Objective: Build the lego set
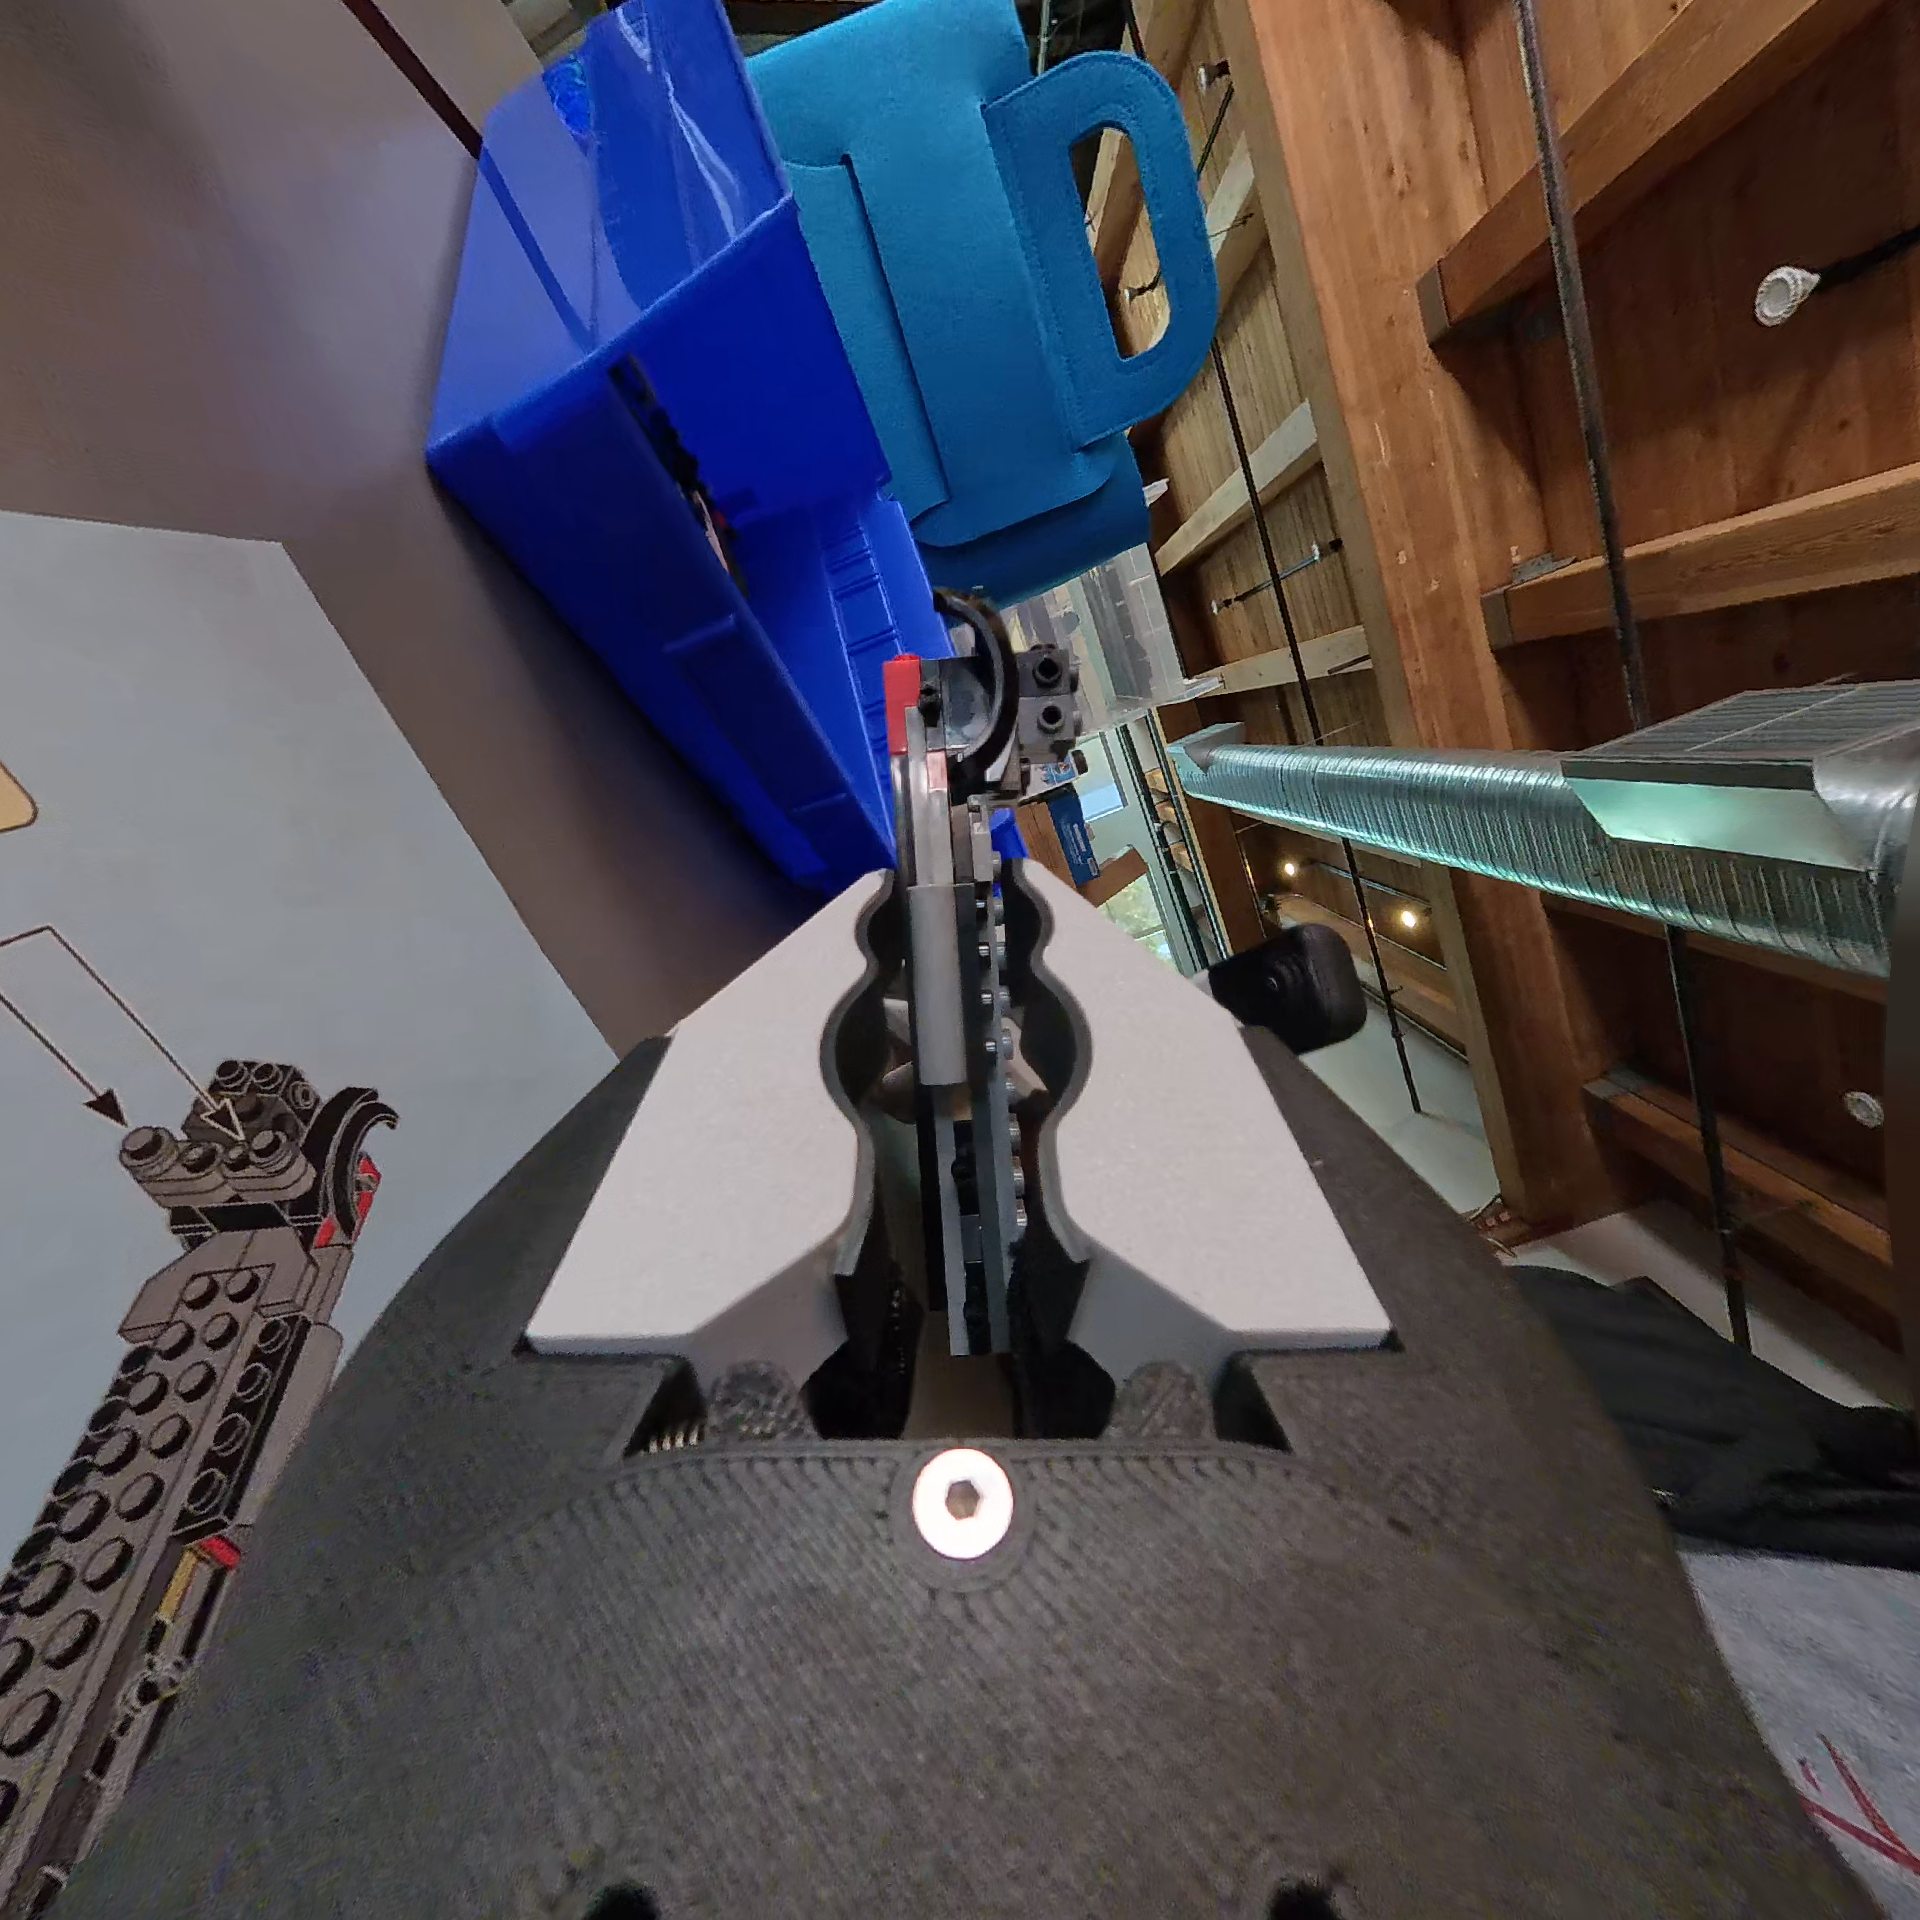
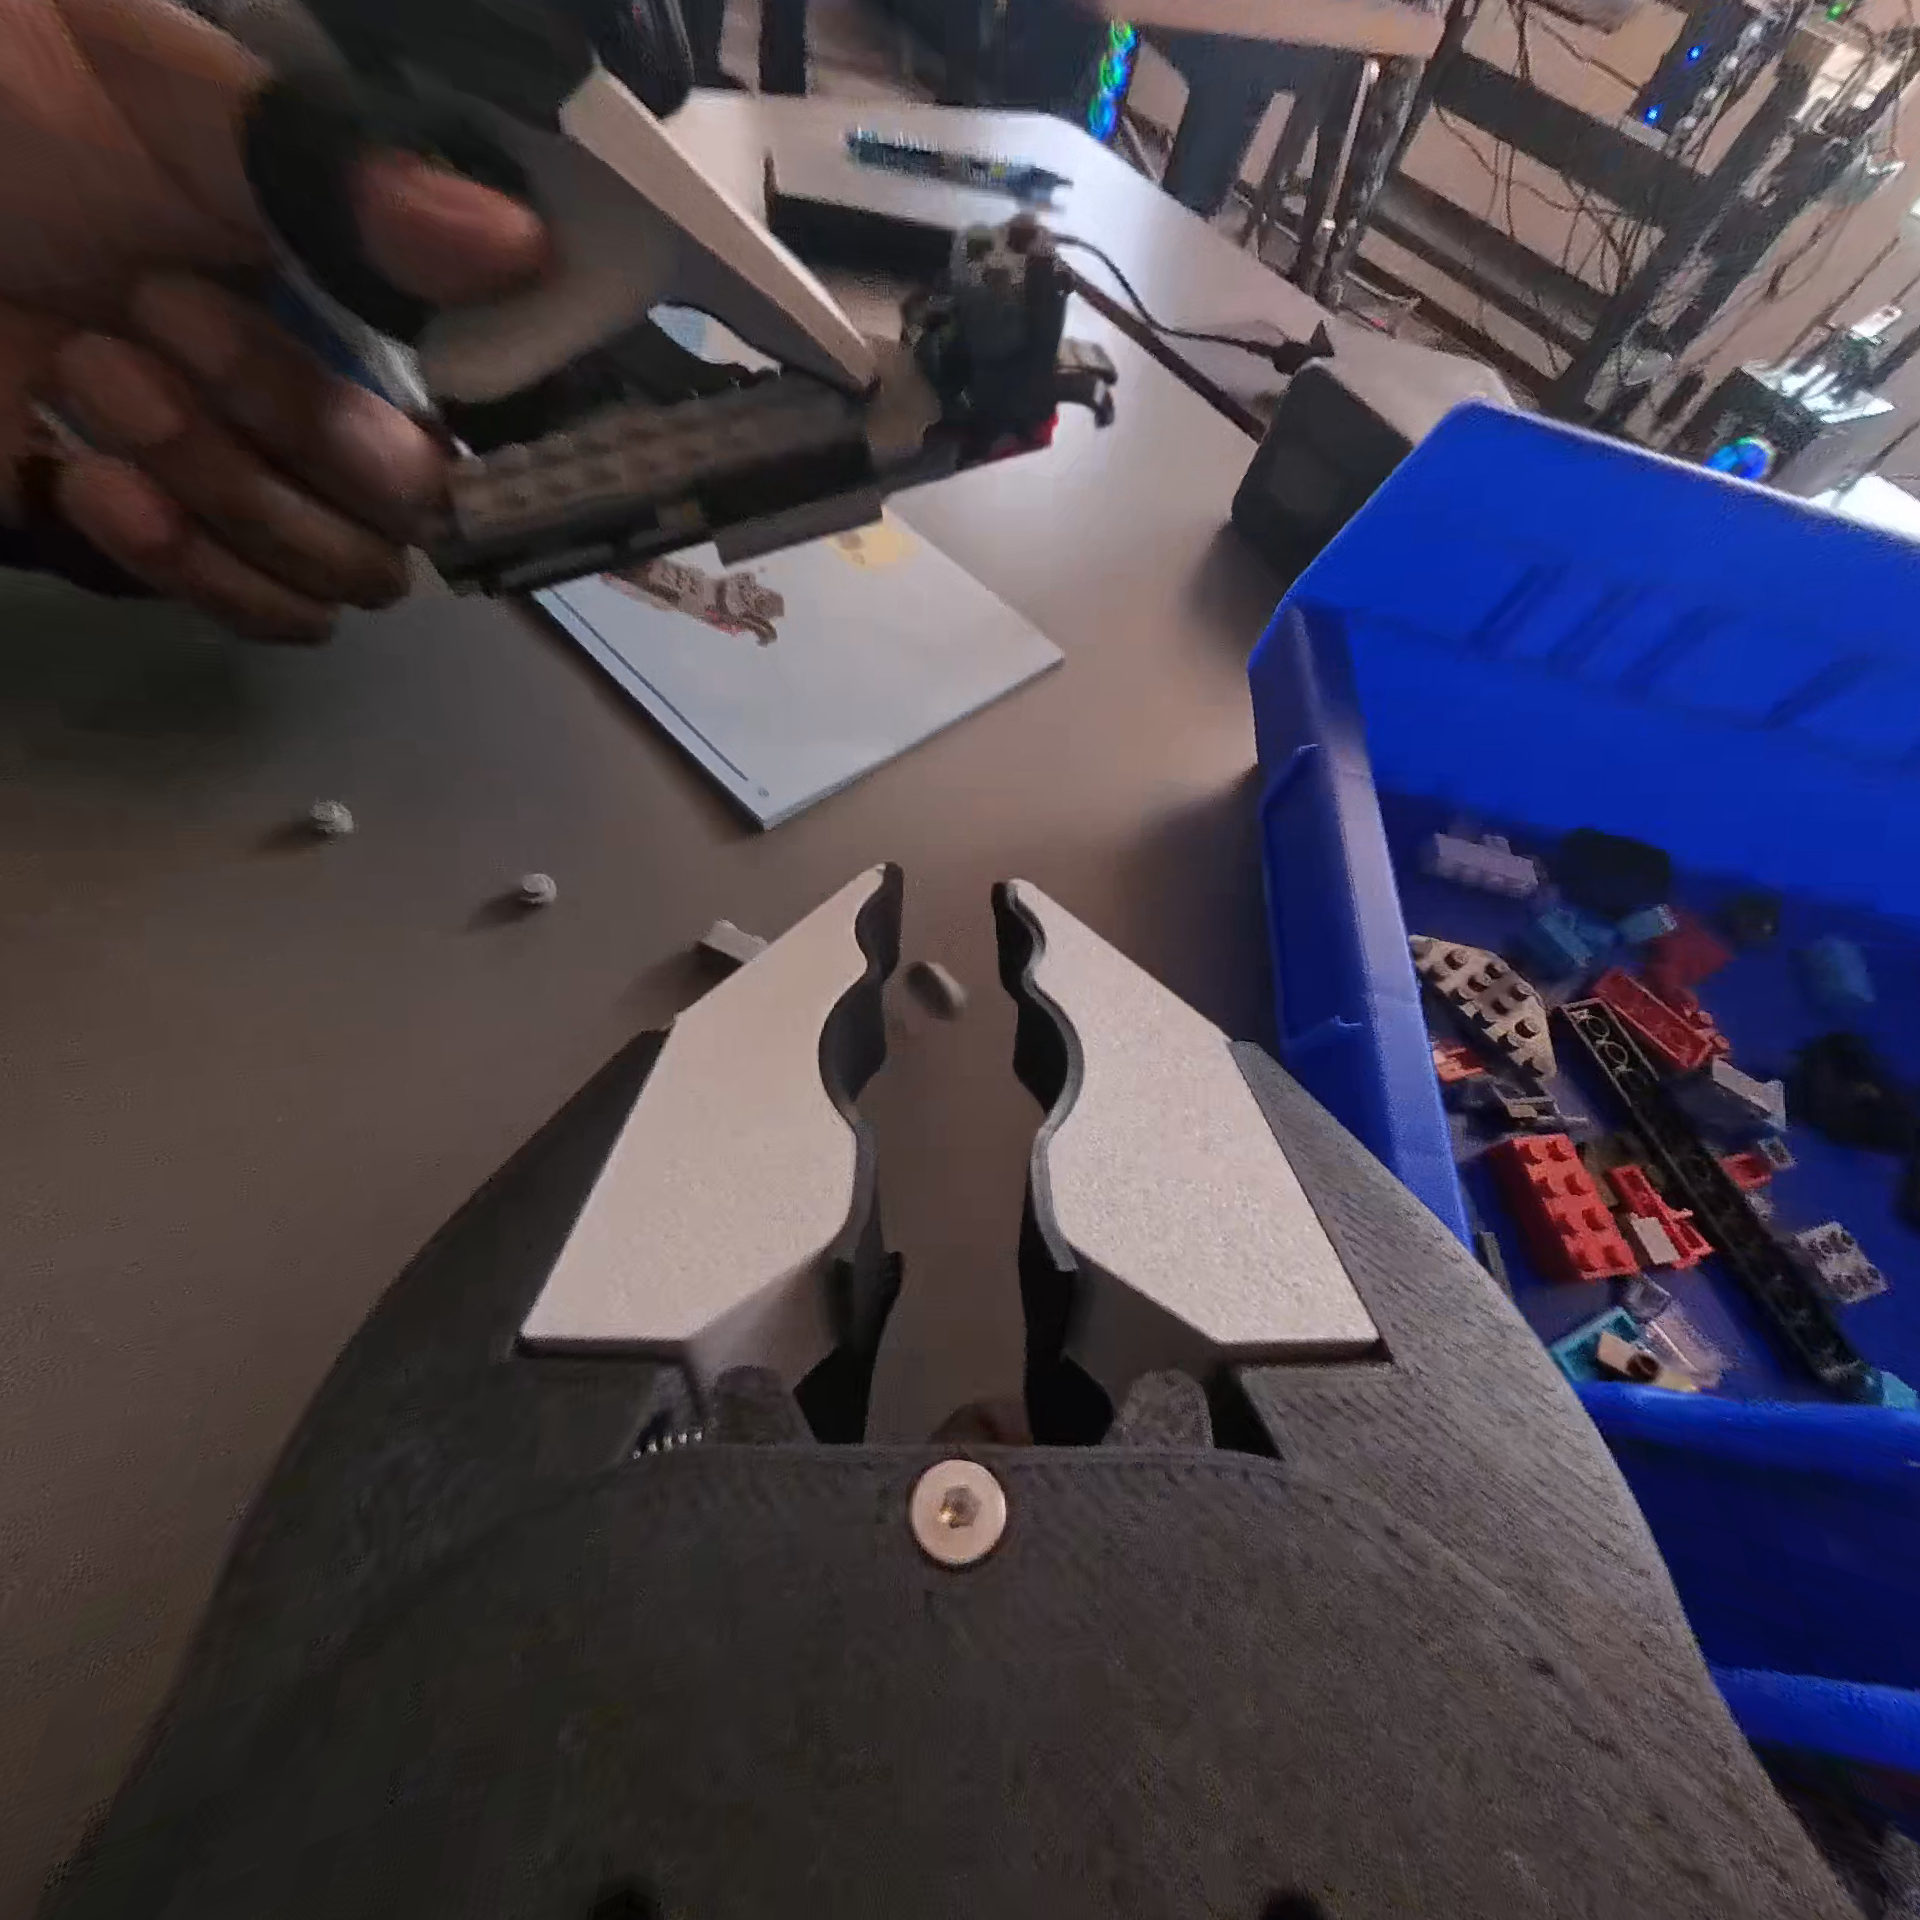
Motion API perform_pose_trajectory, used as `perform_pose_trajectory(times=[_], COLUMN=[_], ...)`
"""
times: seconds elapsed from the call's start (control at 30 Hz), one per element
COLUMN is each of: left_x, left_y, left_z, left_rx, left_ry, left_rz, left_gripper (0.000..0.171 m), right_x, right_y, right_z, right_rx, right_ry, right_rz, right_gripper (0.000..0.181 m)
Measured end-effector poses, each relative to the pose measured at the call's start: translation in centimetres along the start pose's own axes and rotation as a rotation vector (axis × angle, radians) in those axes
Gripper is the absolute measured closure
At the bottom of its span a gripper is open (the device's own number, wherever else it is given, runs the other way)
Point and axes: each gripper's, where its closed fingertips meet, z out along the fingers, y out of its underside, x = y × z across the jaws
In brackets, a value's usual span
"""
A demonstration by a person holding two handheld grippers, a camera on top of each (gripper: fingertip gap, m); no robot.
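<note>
Hovering with jaws apart, the right gripper (image 2: 945,883) straddles a small grey stud (image 2: 935,985); the left gripper (image 1: 956,894) clamps the lego model (image 1: 961,862) lengthwise.

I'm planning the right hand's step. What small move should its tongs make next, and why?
Probably ease down and close on the small grey piece lying on the table between the open right tongs; the left tongs already clamp the partial build, ready to receive a piece.

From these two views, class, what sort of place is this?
Probably a workshop or lab: exposed timber beams, a ribbed metal duct, cable-strewn desks, and a blue plastic bin of bricks on a grey table.
</note>
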Motion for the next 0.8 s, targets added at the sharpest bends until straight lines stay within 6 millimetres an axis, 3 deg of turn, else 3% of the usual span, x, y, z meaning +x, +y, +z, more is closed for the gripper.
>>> perform_pose_trajectory(times=[0.2,0.37,0.5,0.8], left_x=[0.0,0.4,0.4,-0.4], left_y=[-0.1,0.3,0.5,0.8], left_z=[-0.1,0.2,0.3,0.3], left_rx=[0.006,-0.01,-0.014,-0.023], left_ry=[0.002,0.015,0.021,0.005], left_rz=[-0.007,-0.009,-0.014,-0.028], left_gripper=[0.153,0.153,0.153,0.153], right_x=[0.8,1.9,3.1,2.6], right_y=[-0.1,0.5,2.6,4.9], right_z=[-0.1,-1.3,-2.1,-0.4], right_rx=[0.01,0.011,-0.099,-0.295], right_ry=[-0.015,0.048,0.165,0.133], right_rz=[0.075,0.152,0.195,0.183], right_gripper=[0.163,0.163,0.163,0.159])
